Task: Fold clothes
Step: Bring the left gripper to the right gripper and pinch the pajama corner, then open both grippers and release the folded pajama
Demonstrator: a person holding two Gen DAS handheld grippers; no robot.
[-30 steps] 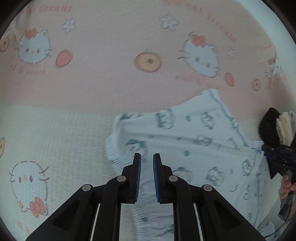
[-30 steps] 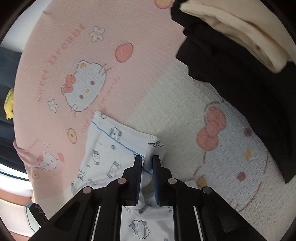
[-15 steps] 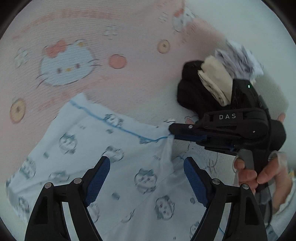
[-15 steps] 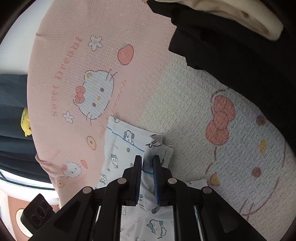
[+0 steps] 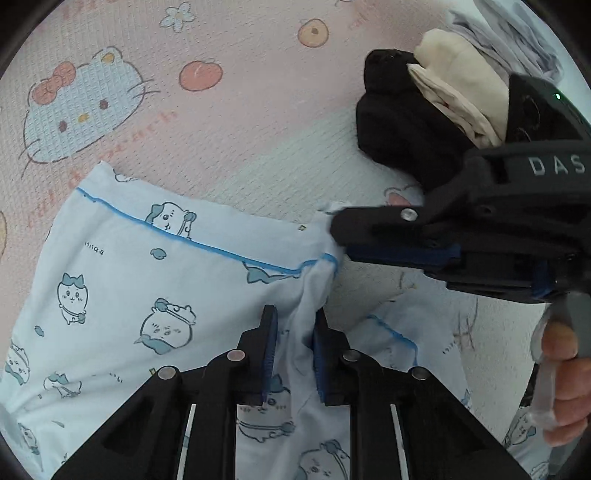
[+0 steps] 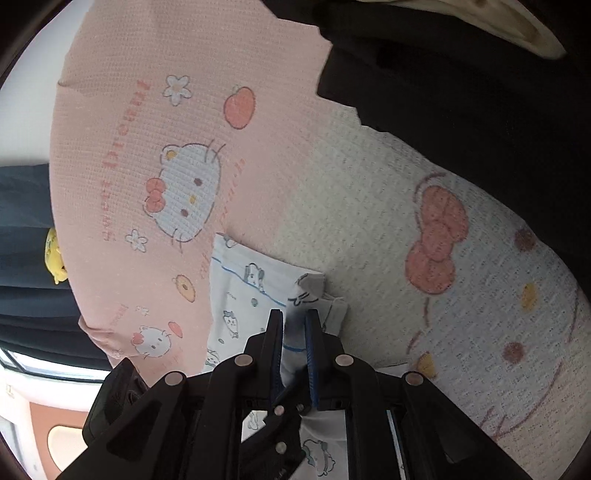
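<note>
A light blue garment (image 5: 129, 280) printed with small cartoon animals lies spread on the bedspread. My left gripper (image 5: 293, 314) points down at it. Its jaws are closing, and a bunched fold of the blue fabric fills the gap between the pads. My right gripper (image 5: 338, 240) comes in from the right and is shut on the garment's corner by the blue piping, just beyond the left fingertips. In the right wrist view the same garment (image 6: 240, 295) runs up between the right gripper (image 6: 294, 317), whose pads pinch it.
A pink and cream cat-print bedspread (image 5: 221, 129) covers the surface. A black garment (image 5: 399, 136), a cream one (image 5: 458, 81) and grey clothes (image 5: 517, 33) are piled at the upper right. A hand (image 5: 561, 387) holds the right gripper's trigger. The bed edge lies left (image 6: 66, 221).
My left gripper let go of the garment's far end, swung right across it with jaws wide, and has closed on a fold beside the right gripper. The right gripper has hardly moved and stays shut.
</note>
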